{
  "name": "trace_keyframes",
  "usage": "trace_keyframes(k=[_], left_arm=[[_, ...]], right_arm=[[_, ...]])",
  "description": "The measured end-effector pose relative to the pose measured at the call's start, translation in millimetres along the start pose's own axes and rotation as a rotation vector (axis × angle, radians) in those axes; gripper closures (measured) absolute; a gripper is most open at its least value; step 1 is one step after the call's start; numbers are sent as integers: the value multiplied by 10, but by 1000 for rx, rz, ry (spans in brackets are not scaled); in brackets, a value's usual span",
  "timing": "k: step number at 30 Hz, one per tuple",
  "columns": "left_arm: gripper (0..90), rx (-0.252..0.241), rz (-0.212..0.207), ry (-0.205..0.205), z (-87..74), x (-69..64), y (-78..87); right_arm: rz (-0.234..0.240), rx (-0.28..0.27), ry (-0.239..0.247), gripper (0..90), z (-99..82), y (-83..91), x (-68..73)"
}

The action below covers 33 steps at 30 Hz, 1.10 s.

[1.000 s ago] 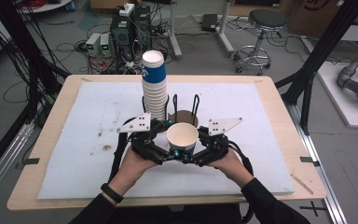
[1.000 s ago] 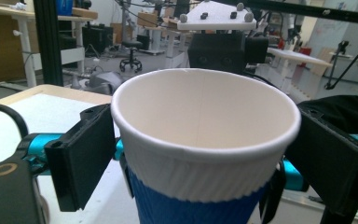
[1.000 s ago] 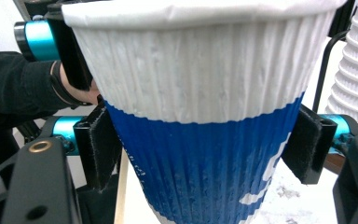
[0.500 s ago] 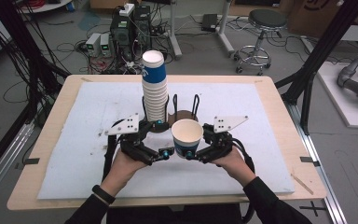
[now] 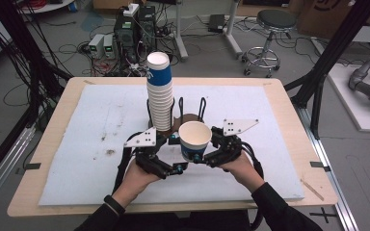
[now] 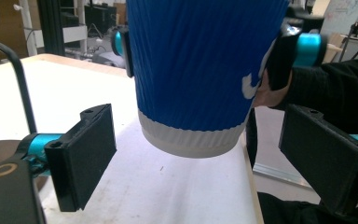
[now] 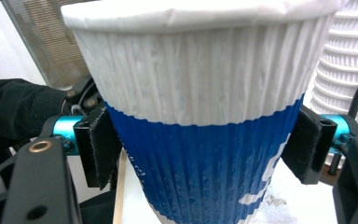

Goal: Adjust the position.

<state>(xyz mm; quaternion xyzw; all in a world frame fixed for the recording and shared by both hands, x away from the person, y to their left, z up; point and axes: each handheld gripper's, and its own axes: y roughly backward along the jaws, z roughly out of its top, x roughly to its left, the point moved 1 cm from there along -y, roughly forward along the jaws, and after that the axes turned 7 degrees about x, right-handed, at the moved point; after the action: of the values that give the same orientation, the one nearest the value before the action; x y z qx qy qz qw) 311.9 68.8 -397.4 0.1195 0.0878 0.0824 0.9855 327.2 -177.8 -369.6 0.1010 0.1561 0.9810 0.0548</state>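
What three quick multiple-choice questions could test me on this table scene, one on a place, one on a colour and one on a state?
1. Where does the stack of paper cups stand?
A. On the stool
B. In the wire cup holder on the table
C. On the floor

2. What colours is the single paper cup?
A. Red and black
B. All green
C. Blue with a white band at the rim

3. How does the left gripper stand towards that cup?
A. Jaws open, pads apart from it
C. Clamped on its rim
B. Shut below it

Answers: 1 B, the stack rises from the holder's loops. 2 C, the right gripper view shows white over blue. 3 A, the left gripper view shows gaps on both sides; the right gripper grips the cup.
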Motion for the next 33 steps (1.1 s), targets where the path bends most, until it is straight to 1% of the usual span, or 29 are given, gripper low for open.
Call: trace_keyframes(k=[8,14,17,22,26,27,28,32,33], left_arm=[[109,7,0,6,-47,-12,-95],[109,8,6,9,-62,-12,-124],[109,9,4,14,-71,-16,-141],[112,15,0,7,-79,-29,-172],[135,16,-4,5,-85,-31,-182],[163,14,-3,6,-85,-34,-182],[163,13,-3,2,-84,-35,-181],[244,16,-3,-4,-85,-35,-169],[274,10,-12,-5,-87,-37,-160]], right_arm=[[2,1,6,244,-3,-30,24],[10,8,6,244,-11,-63,40],[23,9,5,244,-22,-93,55],[28,18,8,244,-35,-126,69],[26,12,10,244,-38,-135,73],[28,14,10,243,-42,-140,77],[28,14,10,243,-42,-140,77],[30,18,14,243,-49,-152,79],[26,13,17,244,-48,-157,80]])
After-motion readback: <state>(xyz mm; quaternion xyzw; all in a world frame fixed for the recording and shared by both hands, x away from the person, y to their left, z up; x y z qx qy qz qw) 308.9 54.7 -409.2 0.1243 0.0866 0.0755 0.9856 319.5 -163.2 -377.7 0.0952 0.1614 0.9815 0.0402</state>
